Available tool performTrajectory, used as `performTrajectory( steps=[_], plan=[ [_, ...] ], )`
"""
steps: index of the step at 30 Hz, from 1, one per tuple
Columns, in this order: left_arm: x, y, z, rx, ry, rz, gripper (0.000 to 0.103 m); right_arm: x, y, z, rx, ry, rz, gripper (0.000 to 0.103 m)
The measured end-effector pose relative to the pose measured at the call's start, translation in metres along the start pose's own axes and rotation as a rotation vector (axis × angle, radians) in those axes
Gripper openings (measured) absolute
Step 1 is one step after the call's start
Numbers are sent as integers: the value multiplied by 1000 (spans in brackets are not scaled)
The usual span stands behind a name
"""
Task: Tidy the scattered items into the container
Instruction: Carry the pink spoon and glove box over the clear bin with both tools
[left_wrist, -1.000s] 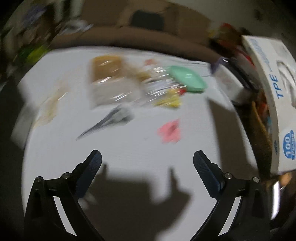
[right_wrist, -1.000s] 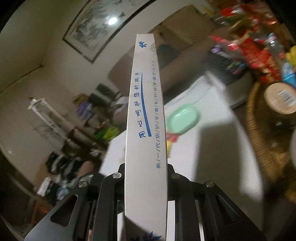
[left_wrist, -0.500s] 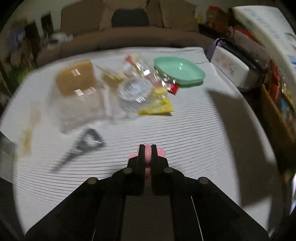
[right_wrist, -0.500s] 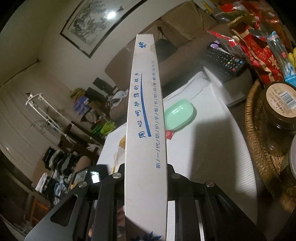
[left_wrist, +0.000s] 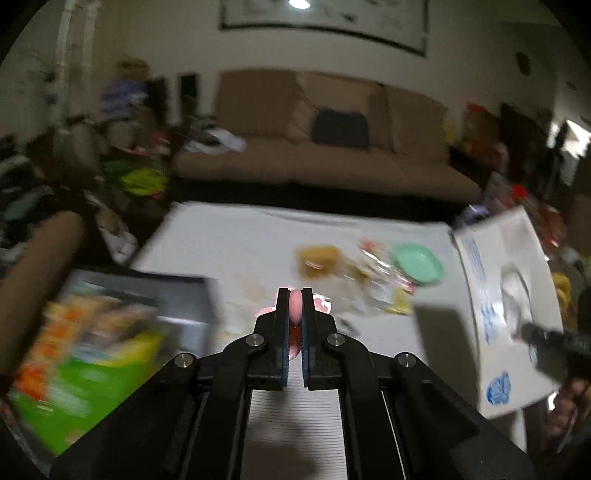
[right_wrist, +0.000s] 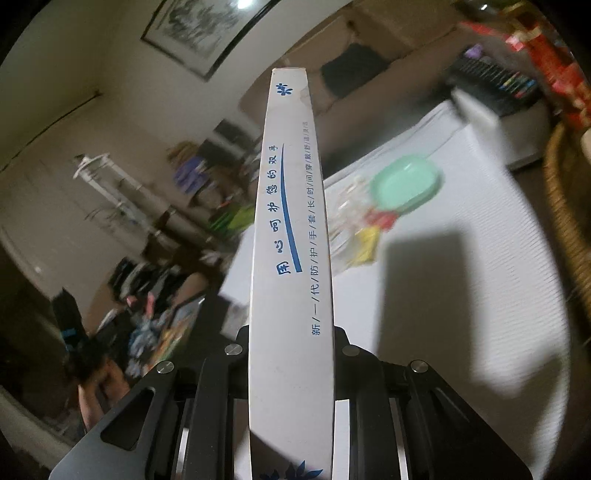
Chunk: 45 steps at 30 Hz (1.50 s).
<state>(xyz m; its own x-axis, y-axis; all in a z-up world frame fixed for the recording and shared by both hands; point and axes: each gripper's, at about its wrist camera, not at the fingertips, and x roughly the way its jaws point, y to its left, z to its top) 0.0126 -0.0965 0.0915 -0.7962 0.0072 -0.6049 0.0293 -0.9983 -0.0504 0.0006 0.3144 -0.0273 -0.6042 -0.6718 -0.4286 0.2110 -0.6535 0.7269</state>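
behind the white table (left_wrist: 258, 251) sits a brown sofa (left_wrist: 325, 162). left gripper (left_wrist: 294, 299) is pinched tight on a small pink clip (left_wrist: 295, 308), lifted clear, likely bound for the white box (right_wrist: 291, 258), which the right gripper (right_wrist: 291, 343) clamps edge-on, probably as the container.

Left gripper (left_wrist: 295, 314) jaws clamped, right gripper (right_wrist: 291, 354) jaws gripping
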Motion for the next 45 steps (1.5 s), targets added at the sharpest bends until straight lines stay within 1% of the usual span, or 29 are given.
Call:
performTrajectory(
  steps=[2, 4, 5, 7, 9, 11, 13, 15, 17, 18, 20, 22, 23, 24, 26, 28, 30, 33, 35, 36, 37, 39, 40, 41, 42, 43, 45],
  plan=[
    [-18, 47, 5, -40, -8, 60, 4, 15, 14, -9, 9, 38, 58, 19],
    [-26, 109, 0, -130, 28, 76, 4, 34, 34, -17, 51, 78, 151, 19],
    [-26, 131, -4, -165, 41, 81, 4, 46, 45, -21, 81, 101, 205, 19],
    [-19, 180, -20, -242, 83, 114, 4, 71, 71, -28, 132, 145, 300, 19],
    [-13, 212, -35, -284, 122, 135, 4, 103, 100, -36, 169, 207, 380, 19],
    [-5, 235, -49, -315, 150, 127, 4, 141, 131, -47, 201, 277, 443, 19],
    [5, 245, -60, -309, 192, 137, 4, 181, 163, -61, 233, 334, 484, 19],
    [18, 247, -70, -288, 220, 148, 4, 214, 189, -74, 257, 366, 511, 19],
    [35, 246, -82, -291, 261, 119, 4, 243, 209, -85, 278, 384, 532, 19],
    [44, 244, -87, -290, 286, 99, 7, 253, 215, -89, 292, 388, 537, 19],
    [54, 238, -90, -247, 301, 97, 7, 272, 223, -96, 321, 389, 528, 19],
    [54, 237, -87, -245, 304, 102, 9, 288, 224, -100, 342, 393, 502, 19],
    [51, 242, -85, -276, 297, 120, 17, 295, 222, -101, 358, 392, 490, 20],
    [45, 250, -85, -316, 279, 145, 37, 300, 219, -102, 375, 388, 475, 20],
    [34, 260, -86, -352, 240, 162, 56, 308, 206, -98, 385, 378, 422, 20],
    [17, 271, -86, -385, 182, 164, 59, 316, 200, -100, 385, 387, 381, 20],
    [7, 284, -85, -429, 126, 174, 69, 324, 198, -104, 364, 410, 337, 20],
    [-6, 298, -84, -475, 73, 177, 72, 335, 207, -113, 289, 451, 252, 24],
    [-9, 301, -85, -492, 56, 170, 73, 337, 216, -117, 211, 507, 164, 37],
    [-8, 304, -85, -492, 58, 166, 73, 336, 224, -117, 148, 529, 146, 42],
    [-6, 303, -86, -485, 69, 164, 73, 333, 233, -117, 77, 555, 143, 54],
    [-5, 303, -84, -468, 84, 171, 73, 319, 246, -115, -32, 591, 139, 71],
    [-3, 302, -84, -455, 93, 176, 73, 312, 249, -116, -90, 605, 107, 90],
    [-2, 301, -84, -449, 97, 179, 74, 300, 252, -118, -163, 626, 55, 98],
    [-1, 301, -84, -449, 96, 182, 74, 288, 255, -120, -228, 637, 26, 98],
    [-1, 301, -83, -453, 92, 181, 74, 278, 254, -120, -280, 667, 8, 98],
    [-2, 300, -82, -462, 84, 167, 74, 261, 245, -123, -293, 749, -15, 98]
  ],
)
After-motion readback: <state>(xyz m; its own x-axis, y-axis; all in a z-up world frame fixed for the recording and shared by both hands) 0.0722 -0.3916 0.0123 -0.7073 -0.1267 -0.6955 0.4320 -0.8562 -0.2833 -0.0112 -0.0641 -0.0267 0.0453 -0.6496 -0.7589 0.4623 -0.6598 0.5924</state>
